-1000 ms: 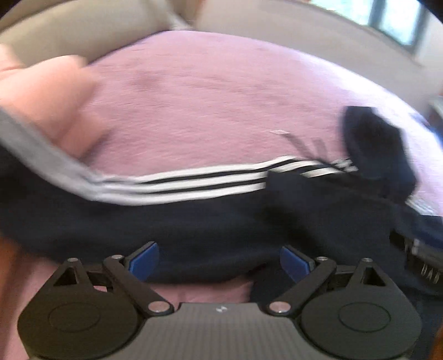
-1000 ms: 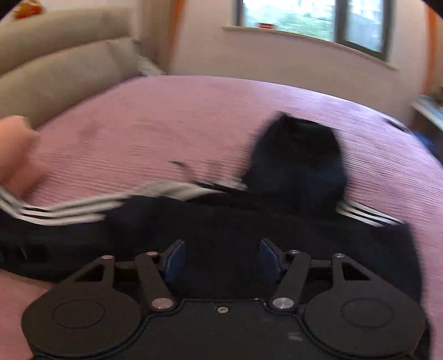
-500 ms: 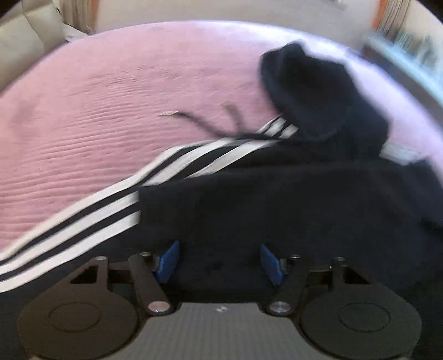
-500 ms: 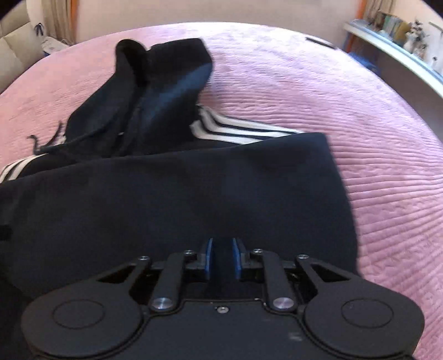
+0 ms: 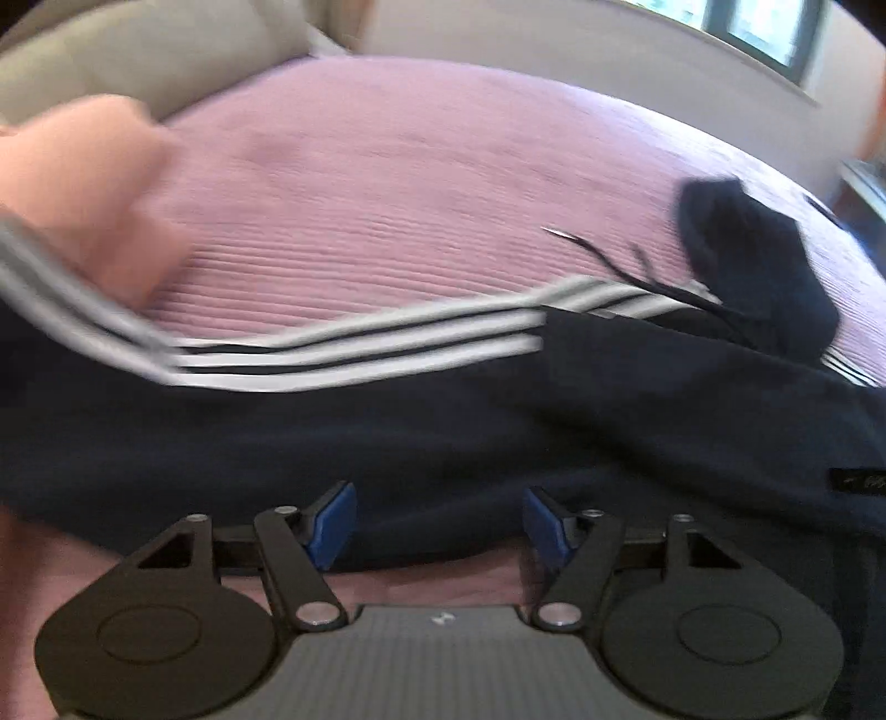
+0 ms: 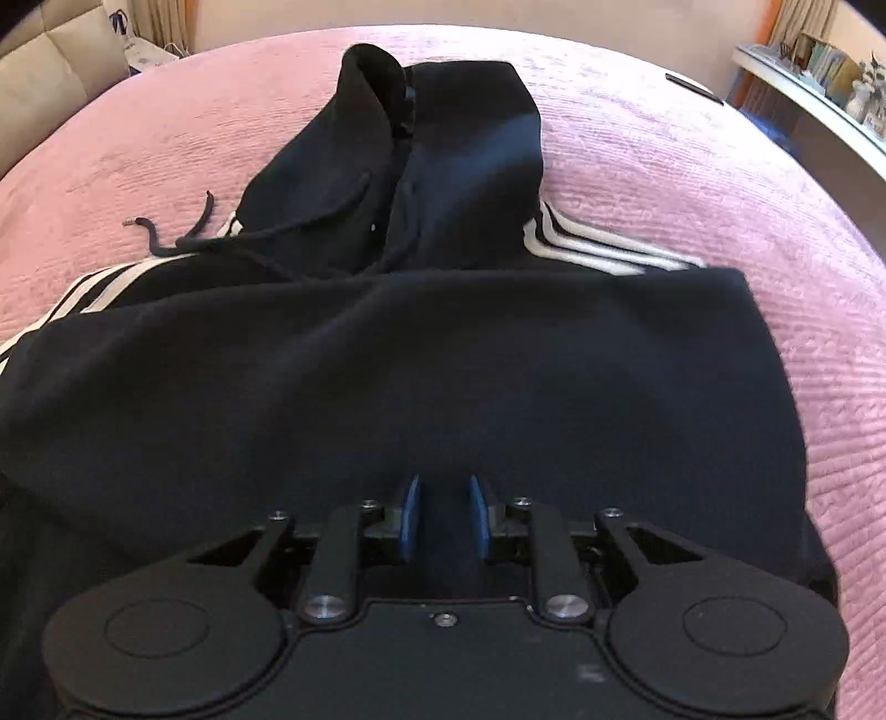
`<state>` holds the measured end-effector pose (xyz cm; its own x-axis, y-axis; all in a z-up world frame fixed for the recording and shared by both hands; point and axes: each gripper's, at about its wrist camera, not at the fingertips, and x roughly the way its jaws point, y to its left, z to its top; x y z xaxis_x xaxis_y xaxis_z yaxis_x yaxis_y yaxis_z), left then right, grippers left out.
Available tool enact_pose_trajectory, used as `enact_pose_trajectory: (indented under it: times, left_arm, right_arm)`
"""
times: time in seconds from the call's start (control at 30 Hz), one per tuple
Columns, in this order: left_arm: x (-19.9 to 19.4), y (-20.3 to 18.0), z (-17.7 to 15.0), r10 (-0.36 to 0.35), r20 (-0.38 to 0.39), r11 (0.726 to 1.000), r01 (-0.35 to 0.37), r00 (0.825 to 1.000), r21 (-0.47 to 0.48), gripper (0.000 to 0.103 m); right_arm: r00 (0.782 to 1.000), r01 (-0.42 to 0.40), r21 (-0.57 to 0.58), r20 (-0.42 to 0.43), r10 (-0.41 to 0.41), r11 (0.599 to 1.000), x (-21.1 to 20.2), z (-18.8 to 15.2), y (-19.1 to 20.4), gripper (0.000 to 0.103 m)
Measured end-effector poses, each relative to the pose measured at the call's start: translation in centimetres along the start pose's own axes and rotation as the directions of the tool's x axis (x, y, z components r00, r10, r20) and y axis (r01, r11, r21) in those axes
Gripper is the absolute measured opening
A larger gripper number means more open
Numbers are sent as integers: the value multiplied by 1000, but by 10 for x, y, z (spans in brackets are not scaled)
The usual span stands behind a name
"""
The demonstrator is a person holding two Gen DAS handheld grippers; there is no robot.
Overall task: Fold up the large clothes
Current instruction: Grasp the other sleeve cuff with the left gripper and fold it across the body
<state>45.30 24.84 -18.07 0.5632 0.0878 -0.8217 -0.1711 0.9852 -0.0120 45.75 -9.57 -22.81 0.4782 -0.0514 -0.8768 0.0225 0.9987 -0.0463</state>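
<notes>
A dark navy hoodie (image 6: 387, 376) with white sleeve stripes lies on a pink bedspread (image 6: 692, 183). Its hood (image 6: 443, 160) and drawstring (image 6: 166, 238) lie at the far end. My right gripper (image 6: 443, 518) is shut on a fold of the hoodie's near edge, its blue pads pressing dark cloth. In the left wrist view the hoodie (image 5: 387, 443) stretches across, its striped sleeve (image 5: 354, 343) running left. My left gripper (image 5: 437, 523) is open, its blue pads wide apart over the near edge of the cloth.
A pale pink pillow (image 5: 94, 188) lies at the left by the sleeve end, with a beige headboard (image 5: 138, 50) behind. A shelf with small items (image 6: 819, 72) runs along the right of the bed. A window (image 5: 775, 33) is at the far right.
The left view has swung back leftward to the sleeve and pillow, and its jaws stay open. The right gripper stays shut on the hoodie's edge and sits a little closer to the hood.
</notes>
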Motion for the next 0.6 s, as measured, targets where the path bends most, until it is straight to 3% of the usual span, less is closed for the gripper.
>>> enact_pose_trajectory:
  times: [0.1, 0.17, 0.27, 0.33, 0.4, 0.47, 0.53, 0.6]
  left_arm:
    - [-38, 42, 6, 115, 53, 991, -111, 992, -69, 73]
    - [-68, 72, 13, 184, 113, 976, -167, 976, -142, 75]
    - [-106, 112, 28, 329, 195, 921, -268, 924, -284, 80]
    - [-120, 133, 35, 380, 227, 888, -285, 897, -362, 82]
    - [-124, 147, 42, 410, 248, 869, -294, 878, -398, 89]
    - [-117, 157, 48, 461, 235, 843, -340, 856, -417, 89]
    - [-104, 167, 55, 472, 227, 836, -351, 852, -422, 89]
    - [-96, 175, 60, 487, 205, 824, -368, 849, -432, 81]
  right_arm:
    - [1000, -11, 28, 5, 11, 1000, -9, 4, -5, 27]
    - [1000, 11, 24, 22, -11, 1000, -16, 6, -2, 28]
    - [998, 25, 21, 57, -26, 999, -34, 6, 3, 29]
    - [997, 22, 30, 68, -24, 999, -41, 6, 9, 29]
    - [998, 8, 35, 66, -10, 999, -48, 5, 16, 29]
    - [998, -9, 33, 65, 6, 999, -53, 5, 23, 30]
    - [997, -26, 15, 70, 25, 1000, -56, 5, 31, 34]
    - [996, -40, -9, 78, 40, 999, -59, 5, 37, 36]
